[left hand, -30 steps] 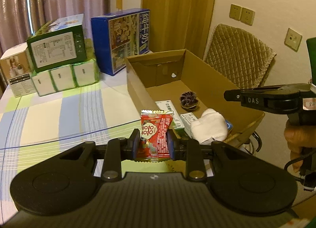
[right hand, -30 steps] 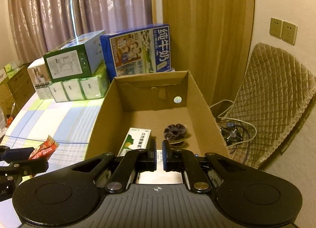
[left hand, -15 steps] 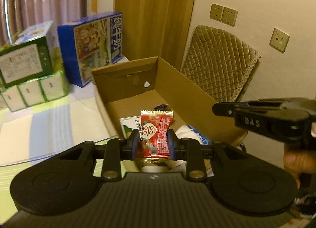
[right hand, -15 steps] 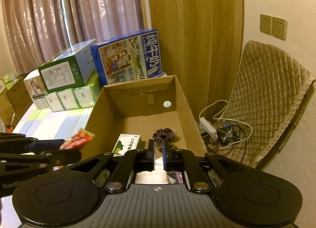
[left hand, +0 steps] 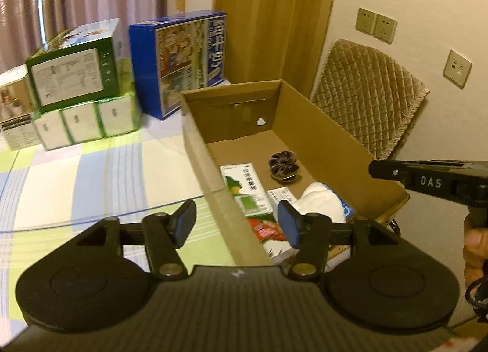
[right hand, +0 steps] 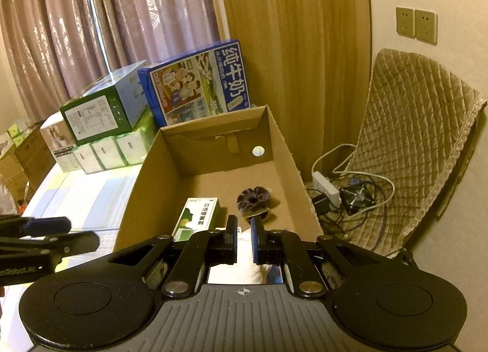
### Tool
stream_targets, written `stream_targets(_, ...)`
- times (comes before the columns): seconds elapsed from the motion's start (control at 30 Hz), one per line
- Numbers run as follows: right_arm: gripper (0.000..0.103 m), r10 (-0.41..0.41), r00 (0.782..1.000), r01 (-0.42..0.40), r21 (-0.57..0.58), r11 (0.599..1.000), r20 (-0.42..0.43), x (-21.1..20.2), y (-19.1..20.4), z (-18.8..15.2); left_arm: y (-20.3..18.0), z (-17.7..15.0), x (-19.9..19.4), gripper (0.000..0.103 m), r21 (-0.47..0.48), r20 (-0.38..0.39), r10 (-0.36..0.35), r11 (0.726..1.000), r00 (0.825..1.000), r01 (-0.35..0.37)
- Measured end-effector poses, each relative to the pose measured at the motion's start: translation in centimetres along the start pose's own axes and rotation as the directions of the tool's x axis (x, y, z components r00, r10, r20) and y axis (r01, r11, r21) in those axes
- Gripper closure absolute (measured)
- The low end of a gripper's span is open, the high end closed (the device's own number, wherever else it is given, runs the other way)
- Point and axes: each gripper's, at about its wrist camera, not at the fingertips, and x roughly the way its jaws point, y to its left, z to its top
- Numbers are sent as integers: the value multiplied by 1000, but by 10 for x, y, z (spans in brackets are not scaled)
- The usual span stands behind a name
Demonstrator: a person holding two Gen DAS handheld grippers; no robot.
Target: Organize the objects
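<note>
In the left wrist view my left gripper (left hand: pixel 236 225) is open and empty, straddling the near left wall of the cardboard box (left hand: pixel 201 150). A red snack packet (left hand: pixel 263 230) lies inside the box just below its right pad. Also in the box are a green-and-white carton (left hand: pixel 245 190), a purple scrunchie (left hand: pixel 283 165) and a white bundle (left hand: pixel 323 201). My right gripper (right hand: pixel 244 237) hovers shut and empty over the box's near end, above the carton (right hand: pixel 199 217) and scrunchie (right hand: pixel 254 196). It also shows side-on as the right gripper (left hand: pixel 375 168) over the box's right wall.
A blue milk case (left hand: pixel 183 62), a green box (left hand: pixel 76 68) and tissue packs (left hand: pixel 82 120) stand at the back of the checked tablecloth (left hand: pixel 91 187). A quilted chair (right hand: pixel 421 144) stands right of the box, with a power strip and cables (right hand: pixel 335 190) on the floor.
My left gripper has opened and let go of the red packet, which now lies in the box. The left gripper has drawn back toward the box's left wall. The right gripper stays shut.
</note>
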Motion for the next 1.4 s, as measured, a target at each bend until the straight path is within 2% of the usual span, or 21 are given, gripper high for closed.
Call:
stream_targets(0.1, 96, 6, 1000, -6, 4, 1000, 3, -7, 3, 0, 4, -6, -11, 36, -16, -1, 14, 1000, 1000, -14)
stream_targets(0.23, 92, 11, 1000, -11, -4, 1000, 5, -18, 9, -2, 4, -15, -24, 30, -27, -3, 23, 999, 1000, -24)
stream_targets(0.3, 79, 8, 1000, -8, -5, 1000, 7, -25, 12, -4, 4, -20, -31, 23, -32, -2, 29, 999, 1000, -29)
stream_targets(0.37, 72, 7, 1000, -7, -3, 1000, 12, -31, 14, -6, 3, -25, -38, 20, -36, -2, 29, 999, 1000, -29)
stream_targets(0.53, 65, 10, 1000, -10, -1, 1000, 13, -51, 17, -13, 4, -34, -56, 9, -60, 3, 37, 998, 999, -37)
stream_targets(0.67, 55, 11, 1000, -11, 2, 1000, 13, -66, 20, -20, 2, -39, -71, 2, -69, 13, 47, 997, 999, -46)
stream_targets(0.73, 50, 11, 1000, -12, 2, 1000, 16, -74, 23, -23, 2, -40, -79, 1, -75, 17, 48, 996, 999, -47)
stream_targets(0.8, 39, 11, 1000, -11, 0, 1000, 17, -81, 26, -27, 1, -42, -86, 1, -81, 18, 52, 995, 998, -51)
stream_targets(0.93, 24, 11, 1000, -11, -9, 1000, 20, -95, 32, -33, 3, -45, -97, 1, -101, 26, 55, 993, 998, -53)
stream_targets(1.0, 13, 7, 1000, -7, -13, 1000, 22, -103, 35, -36, 2, -47, -102, 1, -103, 30, 61, 993, 998, -58)
stream_targets(1.1, 4, 1, 1000, 0, -17, 1000, 27, -115, 38, -40, 0, -50, -109, 1, -109, 30, 69, 992, 997, -65)
stream_targets(1.4, 2, -14, 1000, 14, -6, 1000, 3, -147, 39, -54, -6, -58, -133, 1, -164, 24, 65, 985, 998, -60)
